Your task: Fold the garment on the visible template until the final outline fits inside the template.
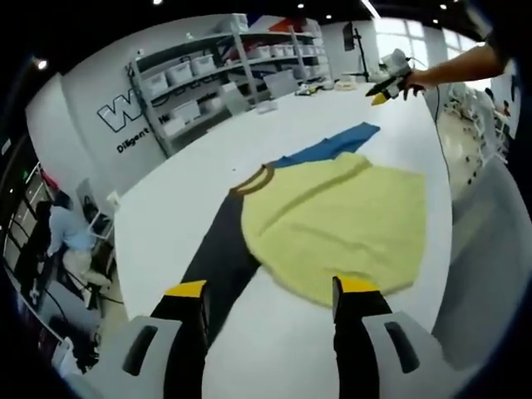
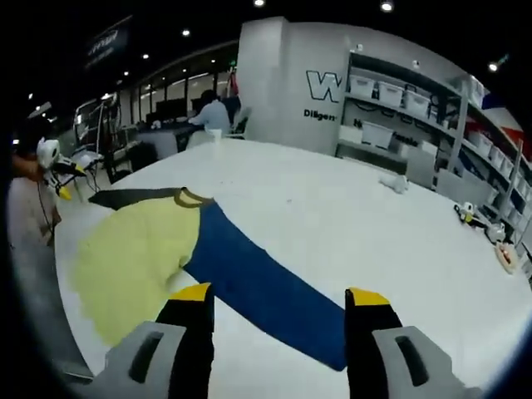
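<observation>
In your left gripper view, a person (image 1: pixel 73 237) in a light top sits at the far left, beyond the edge of the white table (image 1: pixel 249 150). Behind the table, a pale wall carries dark lettering (image 1: pixel 125 116), and grey shelving (image 1: pixel 216 71) loaded with pale bins runs along it. Your left gripper (image 1: pixel 270 303) hangs above the near part of the table with its yellow-tipped jaws apart and nothing between them. The garment (image 1: pixel 332 224) lies flat on the table just ahead: a yellow-green body with a brown collar, a black sleeve stretching toward the jaws and a blue sleeve pointing away. At the upper right, your right gripper (image 1: pixel 384 87) is held in the air above the far table edge.

In your right gripper view, your left gripper (image 2: pixel 56 174) shows at the far left edge, with desks and a seated person (image 2: pixel 214 112) behind. The garment (image 2: pixel 141 249) lies on the left half of the table (image 2: pixel 374 224), its blue sleeve reaching between your right gripper's (image 2: pixel 283 312) open, empty jaws. Small items (image 2: pixel 486 229) sit at the table's right edge, and the shelving (image 2: pixel 416 112) stands beyond.
</observation>
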`<state>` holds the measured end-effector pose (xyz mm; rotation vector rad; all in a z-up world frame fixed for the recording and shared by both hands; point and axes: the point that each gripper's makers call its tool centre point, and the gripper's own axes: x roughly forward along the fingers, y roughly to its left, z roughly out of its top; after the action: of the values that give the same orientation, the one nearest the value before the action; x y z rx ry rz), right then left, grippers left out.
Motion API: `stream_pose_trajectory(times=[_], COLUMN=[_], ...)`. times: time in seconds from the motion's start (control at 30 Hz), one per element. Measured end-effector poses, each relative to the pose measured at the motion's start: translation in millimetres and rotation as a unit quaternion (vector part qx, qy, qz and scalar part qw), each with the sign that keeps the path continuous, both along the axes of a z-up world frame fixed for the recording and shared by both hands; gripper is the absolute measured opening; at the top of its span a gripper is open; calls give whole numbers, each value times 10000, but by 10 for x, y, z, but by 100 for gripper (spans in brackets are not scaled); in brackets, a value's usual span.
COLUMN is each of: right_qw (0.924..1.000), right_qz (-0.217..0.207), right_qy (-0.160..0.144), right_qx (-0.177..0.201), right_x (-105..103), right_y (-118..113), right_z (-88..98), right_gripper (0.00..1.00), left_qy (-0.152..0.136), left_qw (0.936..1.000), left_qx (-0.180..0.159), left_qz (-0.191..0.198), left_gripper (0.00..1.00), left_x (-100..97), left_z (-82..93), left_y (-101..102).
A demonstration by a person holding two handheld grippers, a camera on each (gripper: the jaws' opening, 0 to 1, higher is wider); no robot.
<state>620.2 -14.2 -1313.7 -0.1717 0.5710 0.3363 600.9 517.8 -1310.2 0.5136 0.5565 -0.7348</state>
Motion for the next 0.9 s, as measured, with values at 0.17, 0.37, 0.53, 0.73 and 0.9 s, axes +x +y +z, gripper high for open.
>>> stream_pose_trajectory(times=[0.17,0.37,0.53,0.73,0.9], right_qw=[9999,9995,9992,9978,9969], right_qz=[13,211,289,544,579], right_qy=[86,110,104,150,163], right_qx=[98,186,264,335,511], right_x=[-135,-301,-388,-522,-609], right_y=[35,172,255,452,580], right_z=[-107,-205,-242,-311,-373], right_gripper=[63,66,69,72,72], left_qy=[64,71,148,114,272], left_qw=[10000,9999,9999,9995,9987], left_qx=[-40,-24,0,162,168], left_qz=[-37,-76,-34,-234,-393], left_gripper=[64,69,76,78,79], left_x=[-37,-103,-148,-231,-378], left_z=[-76,-168,-254,-367,-501], left_y=[-48,-84,-77,-132,-233])
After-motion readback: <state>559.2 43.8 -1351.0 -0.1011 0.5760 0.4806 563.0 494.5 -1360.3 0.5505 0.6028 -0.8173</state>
